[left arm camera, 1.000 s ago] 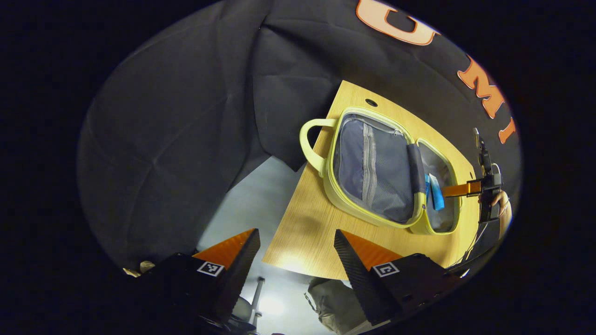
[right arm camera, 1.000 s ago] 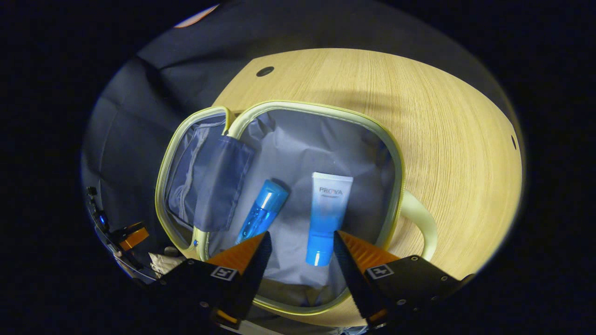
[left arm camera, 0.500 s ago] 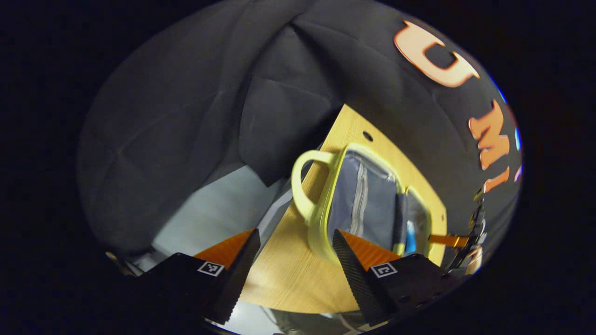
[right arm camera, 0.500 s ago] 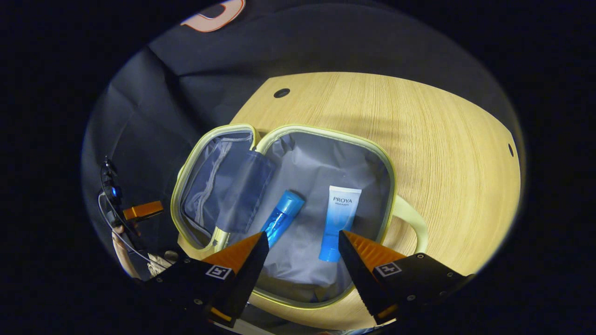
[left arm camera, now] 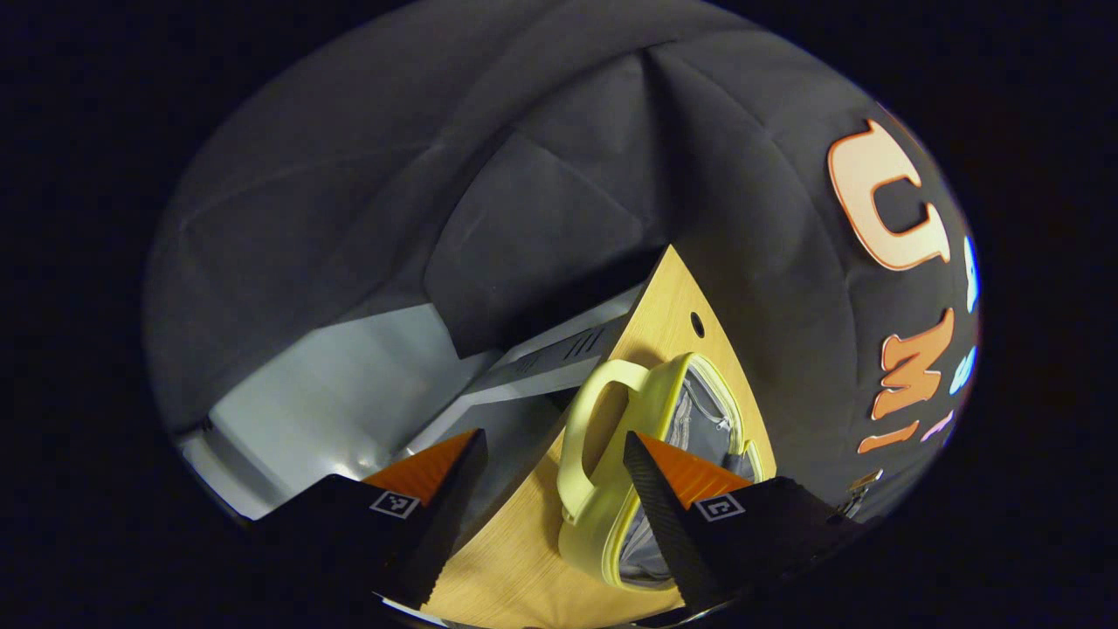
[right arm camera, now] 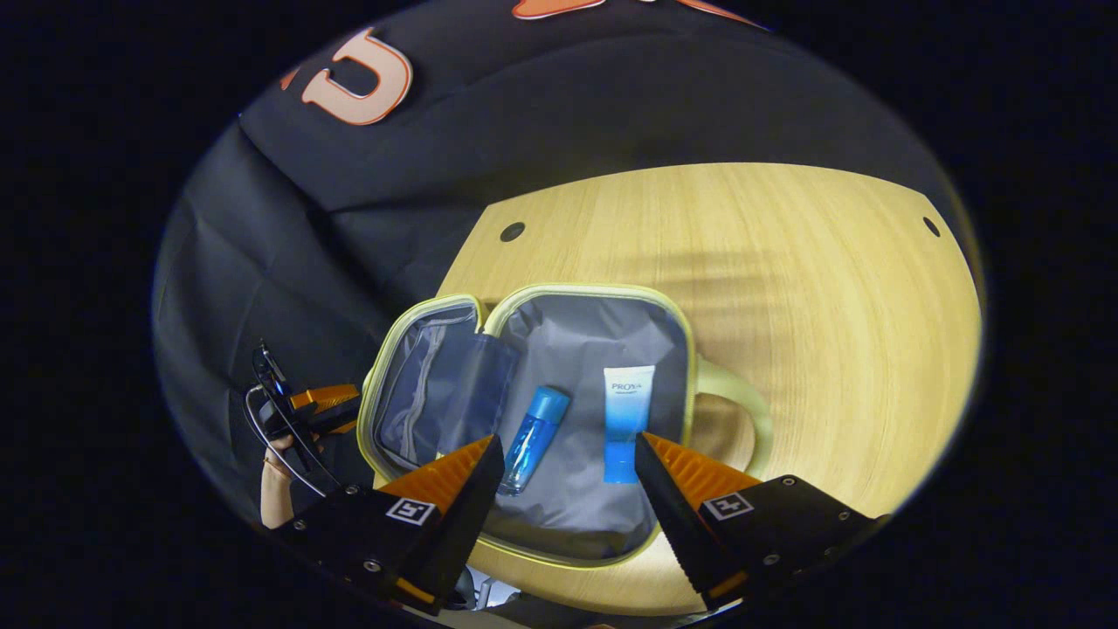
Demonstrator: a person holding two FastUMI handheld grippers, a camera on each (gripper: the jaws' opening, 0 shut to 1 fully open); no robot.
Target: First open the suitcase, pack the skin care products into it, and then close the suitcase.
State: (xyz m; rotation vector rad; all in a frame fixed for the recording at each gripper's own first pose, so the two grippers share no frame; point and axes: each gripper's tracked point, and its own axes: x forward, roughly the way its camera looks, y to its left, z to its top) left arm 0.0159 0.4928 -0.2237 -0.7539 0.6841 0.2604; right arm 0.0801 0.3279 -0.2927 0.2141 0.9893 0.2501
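suitcase (right arm camera: 576, 524) open on table (right arm camera: 830, 306) | bottle (right arm camera: 533, 428), tube (right arm camera: 624, 419) inside | left gripper (left arm camera: 550, 489), right gripper (right arm camera: 568, 489) both released

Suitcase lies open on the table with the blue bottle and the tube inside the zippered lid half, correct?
Not quite: the right gripper view shows the blue bottle and the tube in the main half of the suitcase, beside the lid. It does lie open on the table.

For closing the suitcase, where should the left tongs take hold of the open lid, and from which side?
Probably the lid's free outer rim, where its handle arches off the edge. Come from the side away from the hinge: the lid lies flat open on the table, and the left tongs already face that handle, open.
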